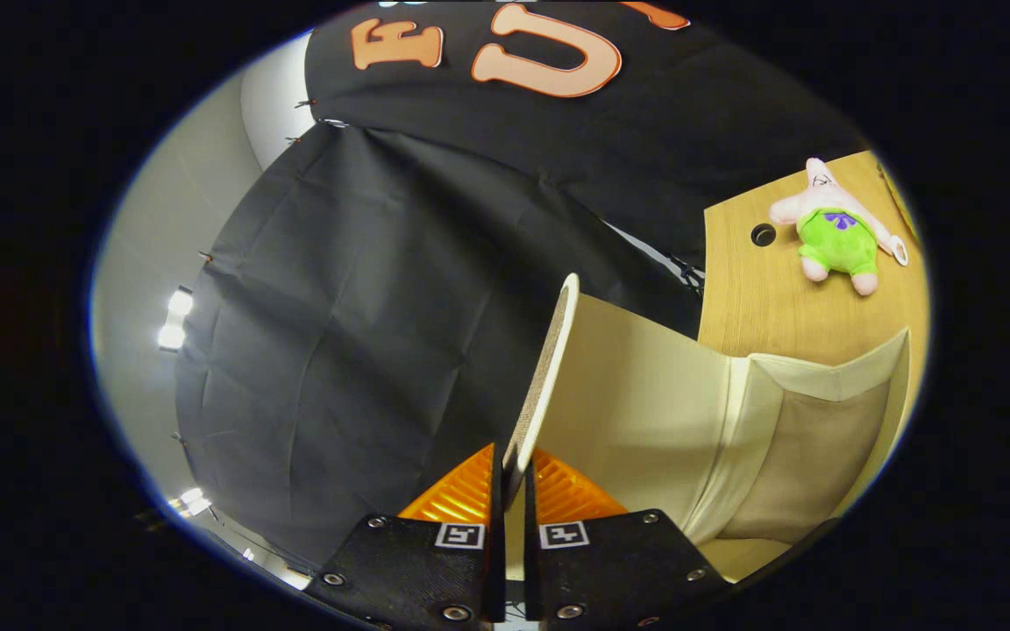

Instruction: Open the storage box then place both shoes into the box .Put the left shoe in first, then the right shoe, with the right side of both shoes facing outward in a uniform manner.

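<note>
My gripper (512, 469) is shut on the edge of the storage box lid (544, 377), a thin cream panel with a woven grey face. The lid stands raised, seen edge-on, running away from my fingers. To its right, the cream storage box (785, 438) is open, showing its pale inner walls and a beige fabric side. I see no shoes in this view.
A wooden table (785, 298) carries the box. A pink plush star toy in green shorts (834, 232) lies on it beyond the box, near a round cable hole (763, 234). Black cloth (365, 333) hangs to the left and behind.
</note>
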